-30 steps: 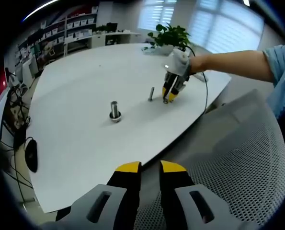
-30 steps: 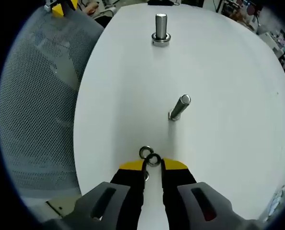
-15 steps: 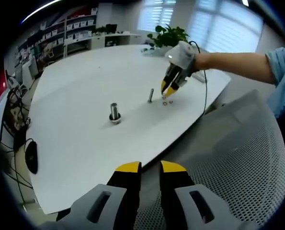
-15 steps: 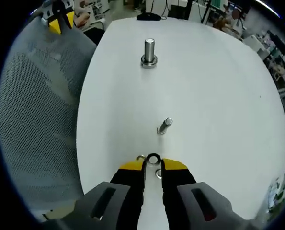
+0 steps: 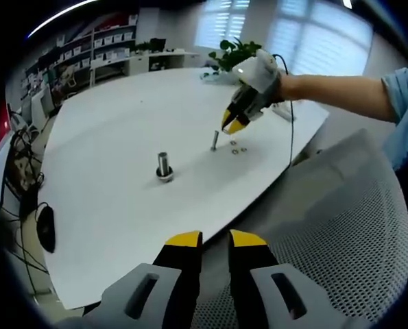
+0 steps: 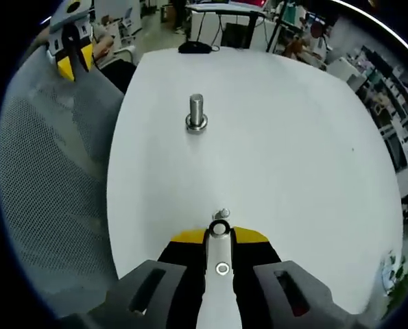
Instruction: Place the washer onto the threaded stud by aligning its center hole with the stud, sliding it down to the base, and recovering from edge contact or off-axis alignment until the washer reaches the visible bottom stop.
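In the left gripper view we see, from left to right, the large stud standing upright on the white table, then the thin threaded stud, then two loose washers lying on the table just right of it. Above the thin stud hangs the right gripper, held by a person's hand. The left gripper sits low, over the mesh chair, its yellow-tipped jaws a narrow gap apart and holding nothing.

In the right gripper view we note the left gripper far at upper left, the large stud upright beyond. The right gripper pinches a washer on edge between its yellow tips, directly over the top of the thin stud, not yet threaded on. Another washer lies on the table between the jaws.
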Demonstrator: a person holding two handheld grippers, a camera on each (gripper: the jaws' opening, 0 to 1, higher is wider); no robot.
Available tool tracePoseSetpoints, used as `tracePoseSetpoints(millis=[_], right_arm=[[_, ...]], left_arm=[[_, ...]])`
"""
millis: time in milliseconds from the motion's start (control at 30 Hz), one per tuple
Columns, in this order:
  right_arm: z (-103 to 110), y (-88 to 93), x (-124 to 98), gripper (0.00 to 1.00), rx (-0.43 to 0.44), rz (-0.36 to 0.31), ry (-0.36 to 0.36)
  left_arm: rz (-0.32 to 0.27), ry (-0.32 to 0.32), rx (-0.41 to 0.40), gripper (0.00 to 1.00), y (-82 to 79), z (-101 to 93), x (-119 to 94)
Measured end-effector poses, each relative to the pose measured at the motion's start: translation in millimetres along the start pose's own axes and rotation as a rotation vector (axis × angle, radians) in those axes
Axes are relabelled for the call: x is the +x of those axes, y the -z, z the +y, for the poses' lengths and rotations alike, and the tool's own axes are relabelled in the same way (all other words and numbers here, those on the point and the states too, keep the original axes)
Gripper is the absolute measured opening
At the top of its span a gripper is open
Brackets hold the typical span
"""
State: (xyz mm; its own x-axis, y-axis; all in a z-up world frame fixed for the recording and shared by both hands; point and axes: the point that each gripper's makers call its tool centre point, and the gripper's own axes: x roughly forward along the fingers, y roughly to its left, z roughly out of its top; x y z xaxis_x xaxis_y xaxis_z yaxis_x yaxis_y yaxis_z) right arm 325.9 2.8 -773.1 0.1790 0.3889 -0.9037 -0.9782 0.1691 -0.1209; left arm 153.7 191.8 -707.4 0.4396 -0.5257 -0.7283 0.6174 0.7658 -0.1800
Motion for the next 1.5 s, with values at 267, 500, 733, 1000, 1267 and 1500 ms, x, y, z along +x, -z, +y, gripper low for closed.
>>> tracePoseSetpoints(millis=[267, 500, 733, 1000, 1267, 1500], right_arm=[[-5, -5.8, 5, 0.15, -0.039, 0.029, 0.02], [-6, -11.5, 9, 0.15, -0.049, 0.037, 0.006], [-7, -7.8, 12, 0.15, -0.069, 0.065, -0.001], [-5, -9.8, 17, 0.15, -0.088, 0.085, -0.01], [-4, -2.9, 27, 0.15, -0.115, 0.134, -0.022], [-4, 5.5, 44, 0.15, -0.102, 0.169, -0.05]], left_arm=[[-0.031, -0.009, 0.006, 0.12, -5.2, 1.2, -2], [-0.032, -0.005, 0.011, 0.12, -5.3, 0.8, -2], [-0.043, 0.005, 0.023, 0.12, -7.2, -1.4, -2], [-0.046, 0.009, 0.029, 0.12, -7.8, -2.1, -2], [-0.048, 0.009, 0.027, 0.12, -8.1, -2.0, -2], [-0.03, 0.011, 0.027, 0.12, -5.1, -2.4, -1]])
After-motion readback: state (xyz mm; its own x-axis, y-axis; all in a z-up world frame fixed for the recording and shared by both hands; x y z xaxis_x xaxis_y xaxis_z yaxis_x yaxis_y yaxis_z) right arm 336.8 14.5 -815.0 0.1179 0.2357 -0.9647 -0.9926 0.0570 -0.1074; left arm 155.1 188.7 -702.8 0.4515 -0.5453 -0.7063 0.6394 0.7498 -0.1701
